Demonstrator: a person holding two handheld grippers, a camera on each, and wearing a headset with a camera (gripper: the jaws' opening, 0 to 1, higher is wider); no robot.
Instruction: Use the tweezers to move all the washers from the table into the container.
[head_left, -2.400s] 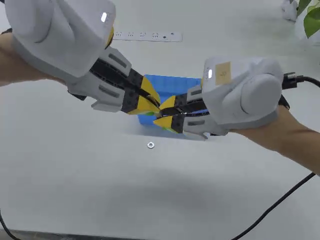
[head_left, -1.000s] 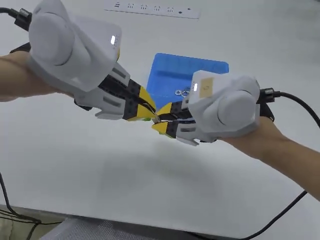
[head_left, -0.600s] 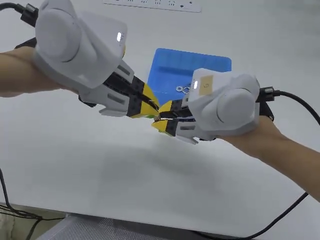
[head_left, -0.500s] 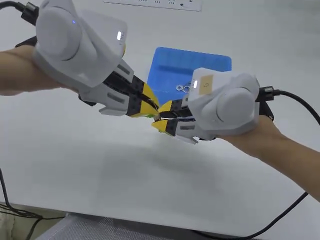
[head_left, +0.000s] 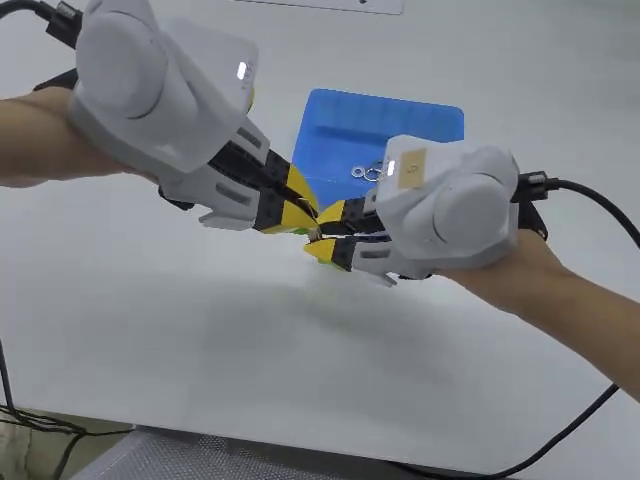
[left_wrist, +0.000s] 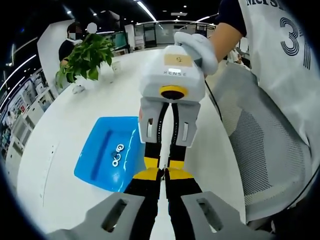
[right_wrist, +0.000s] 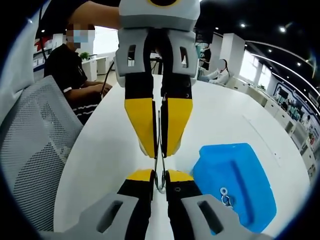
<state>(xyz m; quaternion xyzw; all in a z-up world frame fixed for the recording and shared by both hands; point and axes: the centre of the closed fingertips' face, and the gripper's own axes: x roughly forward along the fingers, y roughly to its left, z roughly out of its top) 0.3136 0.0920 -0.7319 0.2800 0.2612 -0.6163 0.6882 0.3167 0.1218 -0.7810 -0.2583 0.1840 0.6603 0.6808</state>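
My left gripper (head_left: 306, 214) and right gripper (head_left: 322, 241) meet tip to tip just above the white table (head_left: 200, 330). In the right gripper view thin metal tweezers (right_wrist: 160, 165) run from between the left gripper's yellow fingers (right_wrist: 142, 120) into my right gripper (right_wrist: 160, 176). Both grippers look shut on them. My left gripper (left_wrist: 163, 176) faces the right one head-on. Behind the tips lies the blue container (head_left: 400, 125), a shallow tray holding a few washers (head_left: 368, 172); the washers (left_wrist: 118, 155) lie near its middle.
The right gripper's black cable (head_left: 590, 205) trails off to the right. The table's front edge (head_left: 300, 445) is near. A potted plant (left_wrist: 85, 55) stands at the table's far end. A mesh chair (right_wrist: 35, 150) and a seated person (right_wrist: 75, 60) are beside the table.
The head camera has shifted, so the tray now sits farther back. The grippers stay tip to tip on the tweezers. The left gripper has lifted slightly in the last second.
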